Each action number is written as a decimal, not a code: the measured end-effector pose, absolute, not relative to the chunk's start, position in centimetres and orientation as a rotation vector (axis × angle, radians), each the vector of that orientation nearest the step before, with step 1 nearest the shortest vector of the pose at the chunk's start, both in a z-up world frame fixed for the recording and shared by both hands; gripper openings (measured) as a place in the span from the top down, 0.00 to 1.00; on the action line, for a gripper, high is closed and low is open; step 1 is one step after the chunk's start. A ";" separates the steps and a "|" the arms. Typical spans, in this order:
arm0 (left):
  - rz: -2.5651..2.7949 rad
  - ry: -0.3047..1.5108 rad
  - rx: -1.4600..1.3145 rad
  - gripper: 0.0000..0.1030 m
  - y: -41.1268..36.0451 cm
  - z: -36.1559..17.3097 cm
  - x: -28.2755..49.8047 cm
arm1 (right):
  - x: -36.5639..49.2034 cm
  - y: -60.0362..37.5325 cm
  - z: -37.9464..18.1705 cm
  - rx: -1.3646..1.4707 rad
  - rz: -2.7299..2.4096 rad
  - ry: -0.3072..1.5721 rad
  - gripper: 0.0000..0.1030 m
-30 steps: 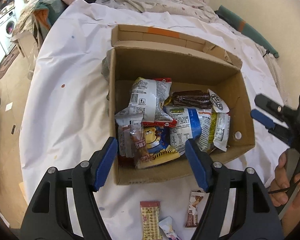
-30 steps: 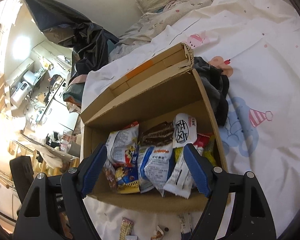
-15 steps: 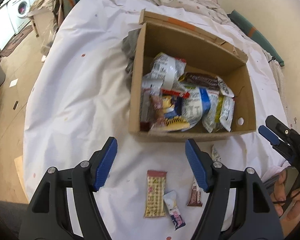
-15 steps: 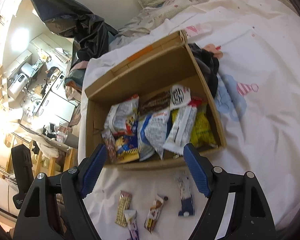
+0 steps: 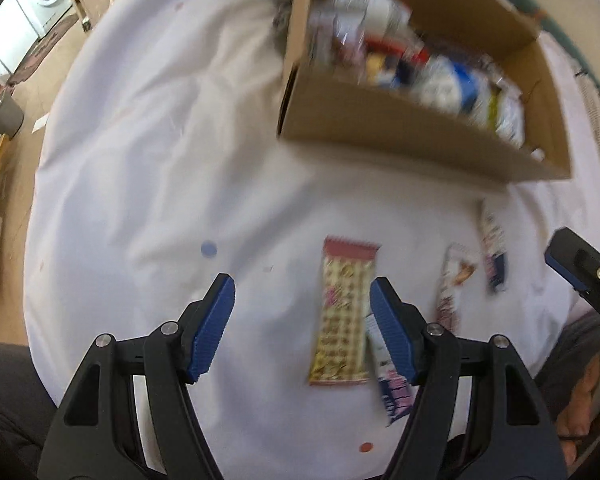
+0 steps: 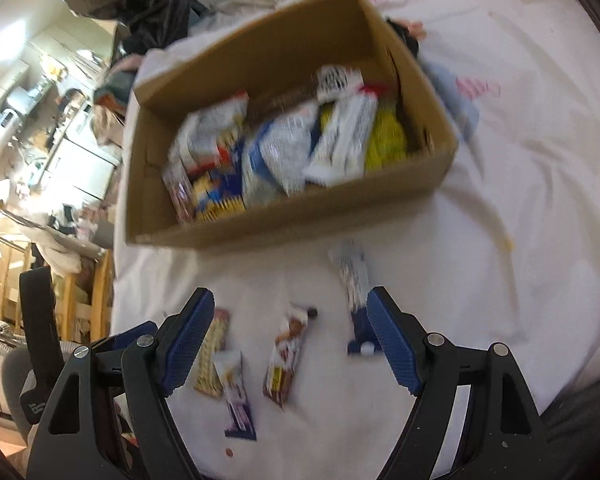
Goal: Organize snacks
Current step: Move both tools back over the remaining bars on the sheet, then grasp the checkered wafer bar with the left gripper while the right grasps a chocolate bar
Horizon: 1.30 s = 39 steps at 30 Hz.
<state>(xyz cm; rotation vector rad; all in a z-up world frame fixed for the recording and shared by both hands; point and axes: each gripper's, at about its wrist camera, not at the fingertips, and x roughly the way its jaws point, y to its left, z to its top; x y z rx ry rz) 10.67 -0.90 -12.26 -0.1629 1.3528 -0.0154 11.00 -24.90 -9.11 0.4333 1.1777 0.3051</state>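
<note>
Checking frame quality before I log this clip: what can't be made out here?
- Snack bags in the cardboard box: print smeared by motion blur in both wrist views.
- Purple-ended packet: partly hidden behind the left gripper finger.
- Blue-ended packet: lower end covered by the right gripper finger.

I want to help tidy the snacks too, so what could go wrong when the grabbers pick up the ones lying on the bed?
The tan snack bar and the white-and-purple packet lie close together, maybe overlapping, so the open left gripper might pinch both, or bunch up the soft sheet.

The cardboard box already looks packed, so another snack could slide back out.

Both views are blurry, which may mean fast movement and a missed grab.
</note>
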 end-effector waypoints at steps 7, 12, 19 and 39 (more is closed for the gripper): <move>-0.047 1.395 -0.094 0.36 -2.6 -14.0 11.1 | 10.8 -25.0 -10.1 0.431 0.278 1.208 0.21; -0.017 1.410 0.022 0.46 -3.8 -14.9 11.0 | 10.9 -24.6 -10.9 0.414 0.266 1.242 0.21; -0.005 1.416 0.012 0.79 -2.5 -14.8 11.2 | 11.1 -21.8 -12.5 0.353 0.361 1.334 0.43; -0.054 1.289 -0.052 0.79 -1.4 -10.5 10.4 | 10.4 -21.2 -11.2 0.342 0.450 1.294 0.82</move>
